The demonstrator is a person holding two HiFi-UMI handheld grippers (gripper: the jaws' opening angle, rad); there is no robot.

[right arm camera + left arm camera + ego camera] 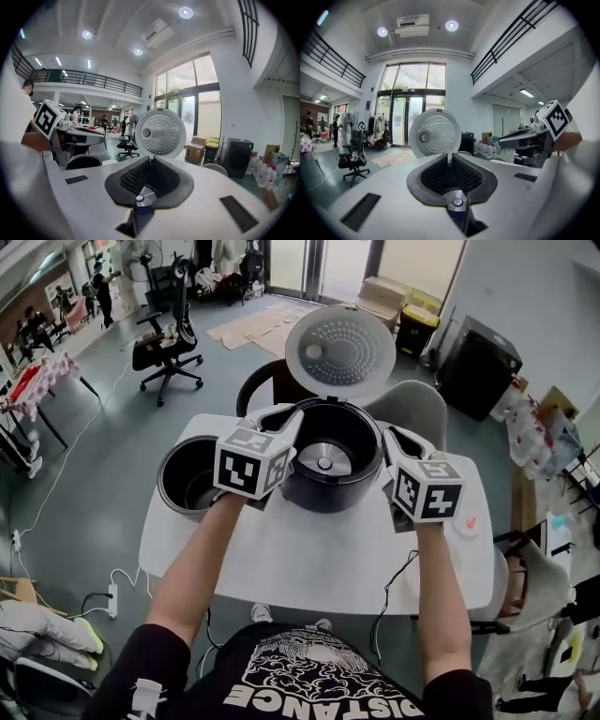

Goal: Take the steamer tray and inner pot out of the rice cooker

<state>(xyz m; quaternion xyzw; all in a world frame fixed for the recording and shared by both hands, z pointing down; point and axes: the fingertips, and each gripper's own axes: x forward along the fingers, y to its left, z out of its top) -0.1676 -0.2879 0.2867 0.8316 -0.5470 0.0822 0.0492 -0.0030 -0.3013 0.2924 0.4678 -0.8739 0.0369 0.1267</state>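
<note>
Inner pot [183,474] sits on the white table [319,568] at nine o'clock of the open rice cooker [328,486], whose well looks bare. The steamer tray I cannot pick out, though the pale disc [466,521] at four o'clock might be it. Left gripper [450,156] and right gripper [151,161] flank the cooker, jaws pressed together on nothing, probably because the lifting is finished. The only readable print is DISTANCE on the person's shirt [319,690].
</note>
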